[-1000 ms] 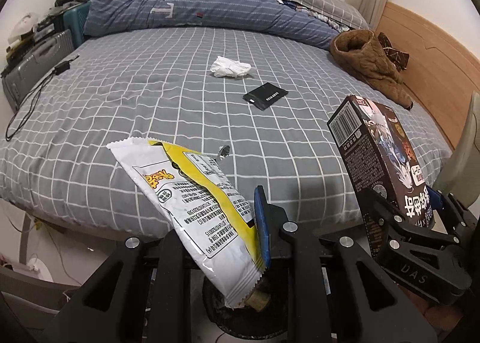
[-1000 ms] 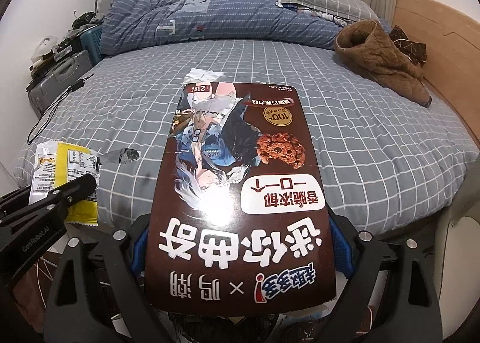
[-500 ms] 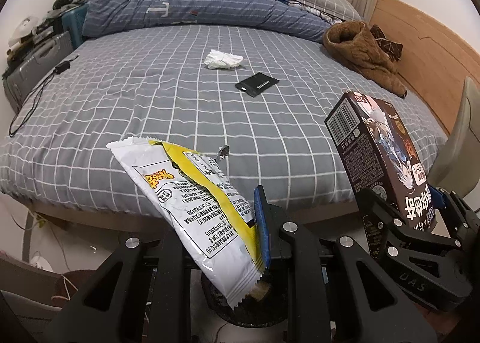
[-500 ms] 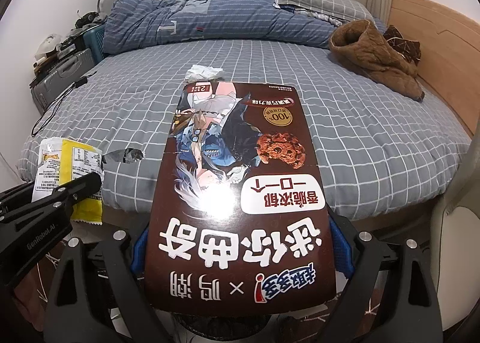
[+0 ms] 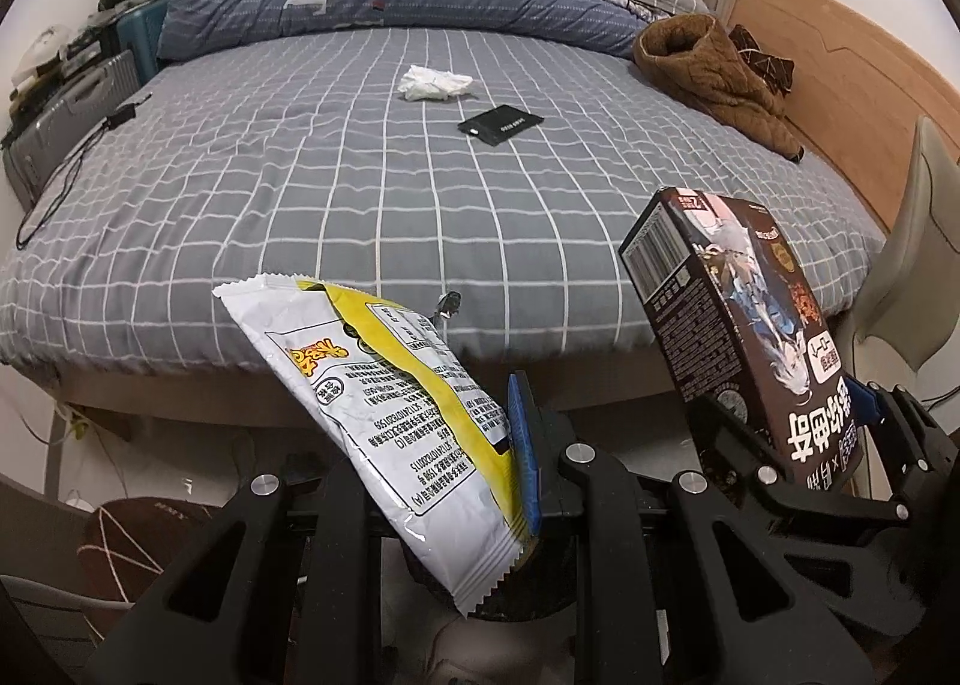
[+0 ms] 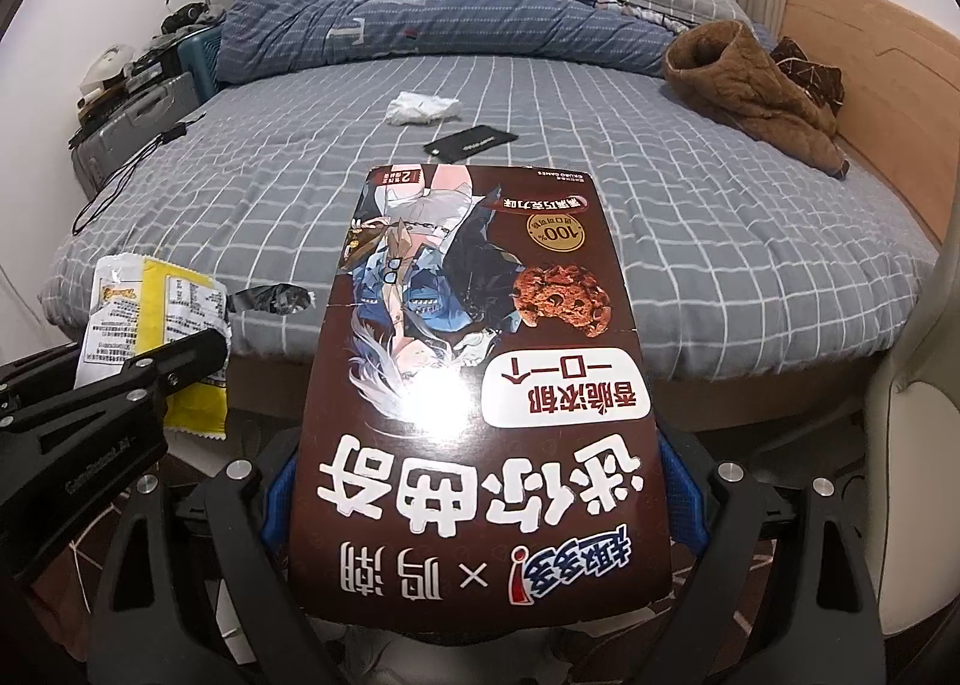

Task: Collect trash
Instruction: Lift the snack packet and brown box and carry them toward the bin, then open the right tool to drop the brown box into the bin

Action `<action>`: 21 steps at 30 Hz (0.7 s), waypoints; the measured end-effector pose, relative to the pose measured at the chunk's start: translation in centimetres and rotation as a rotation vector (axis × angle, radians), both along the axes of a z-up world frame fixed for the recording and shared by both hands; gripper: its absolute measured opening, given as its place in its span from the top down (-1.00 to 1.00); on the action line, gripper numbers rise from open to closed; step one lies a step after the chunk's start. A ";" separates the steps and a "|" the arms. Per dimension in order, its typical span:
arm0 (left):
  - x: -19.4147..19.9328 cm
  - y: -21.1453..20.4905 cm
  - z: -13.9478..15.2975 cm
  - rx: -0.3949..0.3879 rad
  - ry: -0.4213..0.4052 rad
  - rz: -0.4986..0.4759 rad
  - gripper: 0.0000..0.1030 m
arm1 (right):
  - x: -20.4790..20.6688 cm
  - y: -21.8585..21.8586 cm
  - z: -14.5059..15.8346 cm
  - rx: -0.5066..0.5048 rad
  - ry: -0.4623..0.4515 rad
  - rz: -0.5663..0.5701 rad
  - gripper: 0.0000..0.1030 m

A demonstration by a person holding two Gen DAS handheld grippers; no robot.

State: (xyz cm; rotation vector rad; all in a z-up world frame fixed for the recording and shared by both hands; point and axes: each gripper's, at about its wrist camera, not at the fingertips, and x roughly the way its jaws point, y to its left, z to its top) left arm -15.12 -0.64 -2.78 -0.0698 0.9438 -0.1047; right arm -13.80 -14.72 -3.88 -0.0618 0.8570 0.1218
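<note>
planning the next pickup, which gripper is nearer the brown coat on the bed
Right. The brown coat lies at the bed's far right by the headboard; the right gripper is on that side with the cookie box, while the left gripper sits further left.

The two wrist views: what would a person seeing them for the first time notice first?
First, the big brown cookie box, clamped in the right gripper and filling that view. Next, the white and yellow snack bag pinched in the left gripper. Behind them, on the grey checked bed, lie a crumpled tissue and a black card.
</note>
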 end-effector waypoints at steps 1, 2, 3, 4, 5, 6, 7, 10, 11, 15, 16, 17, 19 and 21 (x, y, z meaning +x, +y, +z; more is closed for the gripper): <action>-0.3 0.0 -0.2 0.001 0.002 -0.001 0.60 | -0.3 0.1 -0.2 -0.004 0.000 0.001 -0.69; -0.6 0.1 -0.3 0.002 0.003 -0.001 0.60 | -0.6 0.1 -0.4 -0.009 0.002 0.001 -0.69; -0.9 0.1 -0.4 0.003 0.004 0.000 0.60 | -1.0 0.2 -0.8 -0.010 0.008 0.003 -0.69; -1.2 0.1 -0.6 0.003 0.005 0.001 0.60 | -1.3 0.3 -1.0 -0.010 0.013 0.005 -0.69; -1.6 0.2 -0.8 0.002 0.007 0.001 0.60 | -1.5 0.4 -1.3 -0.011 0.019 0.005 -0.69; -1.9 0.3 -0.9 0.001 0.007 0.002 0.60 | -1.9 0.4 -1.5 -0.011 0.023 0.004 -0.69; -2.2 0.3 -1.1 0.001 0.008 0.001 0.60 | -2.2 0.4 -1.7 -0.012 0.025 0.004 -0.69; -3.0 0.2 -1.7 0.007 0.018 -0.005 0.60 | -3.0 0.6 -2.3 -0.021 0.035 0.005 -0.69; -3.2 0.3 -2.1 0.007 0.024 -0.008 0.60 | -3.2 0.8 -2.4 -0.027 0.036 0.009 -0.69; -3.2 0.5 -3.6 0.013 0.042 -0.008 0.60 | -3.2 1.4 -3.8 -0.047 0.049 0.019 -0.69; -3.1 0.5 -4.0 0.013 0.047 -0.008 0.60 | -3.0 1.5 -4.4 -0.047 0.058 0.018 -0.69; -3.0 0.6 -4.7 0.013 0.057 -0.008 0.60 | -2.7 1.5 -5.3 -0.046 0.073 0.016 -0.69; -2.7 0.7 -5.5 0.007 0.070 -0.009 0.60 | -2.4 1.6 -6.7 -0.048 0.099 0.011 -0.69; -2.4 1.0 -6.8 -0.001 0.087 -0.008 0.60 | -2.0 1.5 -8.3 -0.049 0.133 0.007 -0.69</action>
